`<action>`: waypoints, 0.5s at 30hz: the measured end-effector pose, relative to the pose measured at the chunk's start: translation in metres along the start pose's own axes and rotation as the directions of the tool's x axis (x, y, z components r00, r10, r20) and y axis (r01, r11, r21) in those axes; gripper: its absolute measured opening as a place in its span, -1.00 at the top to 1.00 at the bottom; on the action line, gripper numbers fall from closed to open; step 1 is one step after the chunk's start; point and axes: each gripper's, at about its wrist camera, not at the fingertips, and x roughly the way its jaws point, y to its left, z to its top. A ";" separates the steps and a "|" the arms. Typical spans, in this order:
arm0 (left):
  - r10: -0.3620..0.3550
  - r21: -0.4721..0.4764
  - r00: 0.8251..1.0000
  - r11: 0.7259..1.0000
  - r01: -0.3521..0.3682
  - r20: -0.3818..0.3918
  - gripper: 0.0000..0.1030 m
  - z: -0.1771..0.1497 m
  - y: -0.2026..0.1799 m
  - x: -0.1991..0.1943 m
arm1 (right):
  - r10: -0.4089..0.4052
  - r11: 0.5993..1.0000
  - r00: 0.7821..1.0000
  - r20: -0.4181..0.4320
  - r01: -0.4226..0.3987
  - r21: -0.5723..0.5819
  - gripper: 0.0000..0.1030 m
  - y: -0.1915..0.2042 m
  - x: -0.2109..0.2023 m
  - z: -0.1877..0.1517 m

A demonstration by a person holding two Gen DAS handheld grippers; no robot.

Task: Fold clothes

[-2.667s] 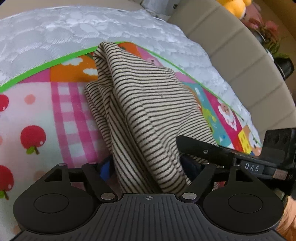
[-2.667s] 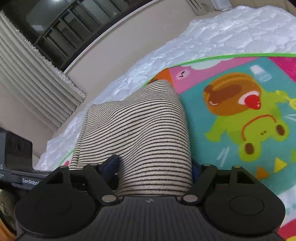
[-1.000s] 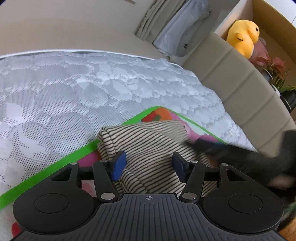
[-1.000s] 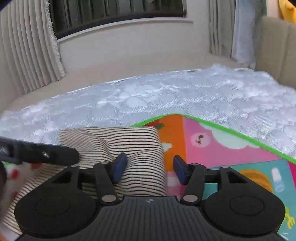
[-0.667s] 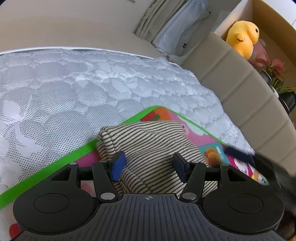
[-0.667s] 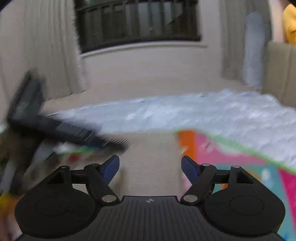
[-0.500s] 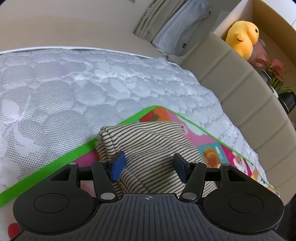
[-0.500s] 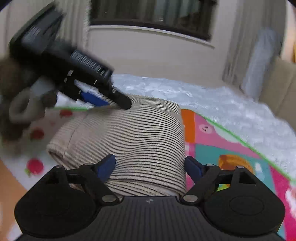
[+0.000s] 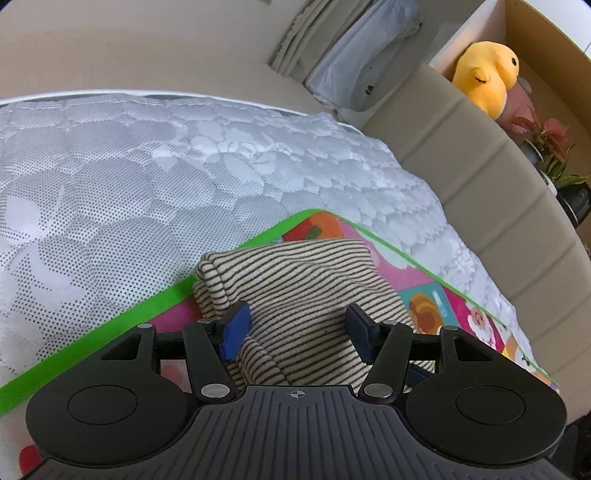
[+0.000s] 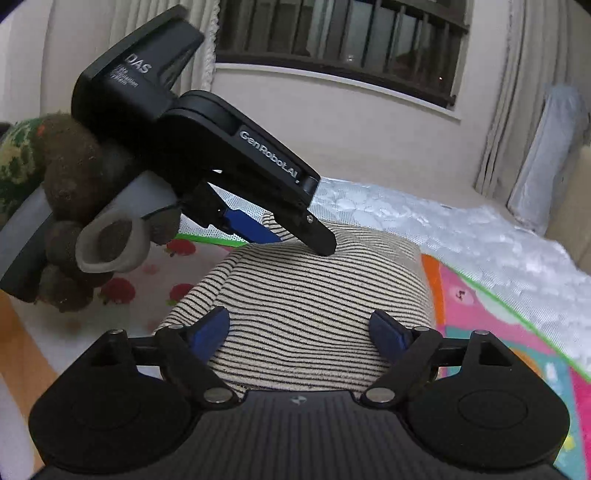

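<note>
A folded beige garment with thin dark stripes (image 9: pixel 295 280) (image 10: pixel 314 288) lies flat on the corner of a colourful play mat (image 9: pixel 454 314) (image 10: pixel 480 306). My left gripper (image 9: pixel 297 325) (image 10: pixel 291 240) stands open over the garment's far end. Its blue pads straddle the cloth and its fingertips rest on the top layer without squeezing it. My right gripper (image 10: pixel 301 328) is open wide at the near end, with the garment's folded edge between its pads and clear of both. A gloved hand (image 10: pixel 70 177) holds the left gripper.
The mat lies on a white quilted mattress (image 9: pixel 147 177) (image 10: pixel 443 236). A beige padded headboard (image 9: pixel 498 192) runs along the right, with a yellow plush toy (image 9: pixel 484 79) and a potted plant (image 9: pixel 554 155) behind it. A window (image 10: pixel 369 29) and curtains are beyond the bed.
The right gripper has drawn back from the left gripper's side to the garment's near end, and its jaws have widened. It has left the left wrist view. The left gripper has kept still.
</note>
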 end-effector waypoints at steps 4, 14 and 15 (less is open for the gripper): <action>-0.004 -0.004 1.000 1.000 0.004 0.001 -0.22 0.000 0.001 0.000 | 0.027 0.999 0.999 0.031 -0.028 0.028 -0.57 0.010 -0.016 0.007; -0.016 -0.007 1.000 1.000 0.016 -0.002 -0.25 0.000 0.003 0.000 | 0.017 0.998 0.999 -0.028 -0.018 -0.057 -0.62 0.033 0.000 0.001; -0.017 -0.009 1.000 1.000 0.017 -0.001 -0.26 0.000 0.003 0.000 | 0.019 0.999 0.999 -0.032 -0.020 -0.040 -0.62 0.031 -0.001 0.003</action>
